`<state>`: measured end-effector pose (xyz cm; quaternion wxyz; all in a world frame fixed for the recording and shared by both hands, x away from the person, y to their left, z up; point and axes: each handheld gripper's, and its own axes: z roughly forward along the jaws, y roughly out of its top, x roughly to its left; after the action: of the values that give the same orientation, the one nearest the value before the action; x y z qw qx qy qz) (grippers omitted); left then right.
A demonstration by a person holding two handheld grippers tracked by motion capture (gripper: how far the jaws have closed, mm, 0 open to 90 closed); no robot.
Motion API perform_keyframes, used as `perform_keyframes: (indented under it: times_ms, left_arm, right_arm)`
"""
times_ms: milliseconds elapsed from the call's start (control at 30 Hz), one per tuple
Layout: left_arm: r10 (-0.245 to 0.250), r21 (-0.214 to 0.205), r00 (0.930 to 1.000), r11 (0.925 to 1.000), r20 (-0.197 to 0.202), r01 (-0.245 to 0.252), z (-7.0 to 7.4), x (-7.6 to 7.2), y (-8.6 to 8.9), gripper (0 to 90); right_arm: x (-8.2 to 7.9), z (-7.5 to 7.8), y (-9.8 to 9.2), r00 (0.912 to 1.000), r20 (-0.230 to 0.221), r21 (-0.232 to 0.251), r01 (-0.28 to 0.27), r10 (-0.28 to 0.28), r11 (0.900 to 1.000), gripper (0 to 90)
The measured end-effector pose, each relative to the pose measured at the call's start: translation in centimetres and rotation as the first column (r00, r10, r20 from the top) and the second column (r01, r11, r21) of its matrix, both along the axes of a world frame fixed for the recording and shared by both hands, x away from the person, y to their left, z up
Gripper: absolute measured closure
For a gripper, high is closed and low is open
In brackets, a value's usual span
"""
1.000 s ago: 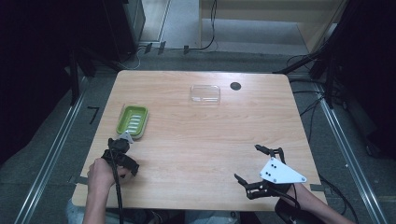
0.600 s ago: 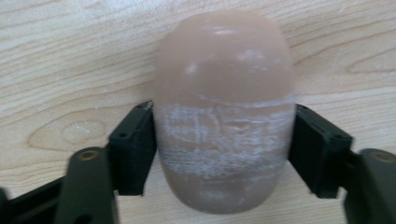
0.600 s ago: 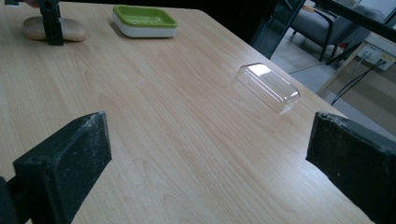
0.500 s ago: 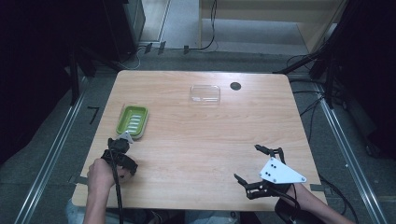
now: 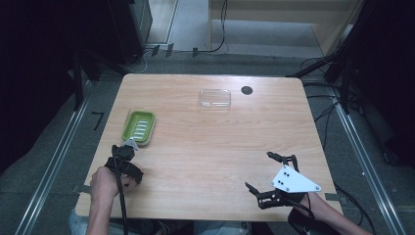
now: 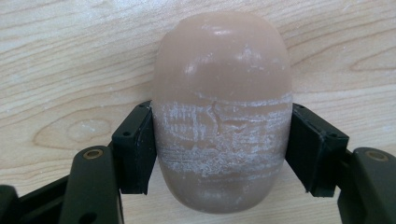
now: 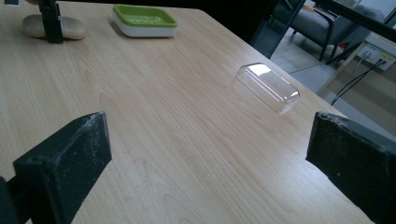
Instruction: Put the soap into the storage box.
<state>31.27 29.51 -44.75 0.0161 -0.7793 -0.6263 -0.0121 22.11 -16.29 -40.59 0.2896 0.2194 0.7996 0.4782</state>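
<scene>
Soap (image 6: pixel 222 112) lies near the table's left edge, beside the green dish (image 5: pixel 139 127), pinched across its middle by the left gripper (image 6: pixel 219 149). Lift level, squeezing gently; it's slippery. Right gripper (image 7: pixel 210 163) gapes wide, empty.

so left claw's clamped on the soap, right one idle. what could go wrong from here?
1. The soap is smooth and rounded, and the left claw grips only its sides near the lower half; it might squirt forward or pivot when lifted.
2. The green soap dish sits close ahead of the left claw; a low carry may clip its rim and shove it.
3. The clear lid is hard to see; the open right claw could misjudge it.
</scene>
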Motion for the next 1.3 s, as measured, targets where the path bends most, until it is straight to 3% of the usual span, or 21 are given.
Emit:
perform_keyframes:
  times_ms: [400, 1300]
  left_arm:
    - [-0.034, -0.005, 0.9994, 0.9994, -0.003, 0.034, 1.0, -0.1, -0.2, 33.3]
    - [-0.038, -0.011, 0.9993, 0.9992, -0.002, 0.038, 2.9, 0.6, 0.6, 33.4]
  right_arm:
    - [0.0, 0.0, 0.0, 1.0, 0.004, -0.002, 0.001, -0.001, 1.0, 0.0]
    - [0.0, 0.0, 0.2, 1.0, 0.001, -0.008, -0.001, 0.001, 1.0, 0.0]
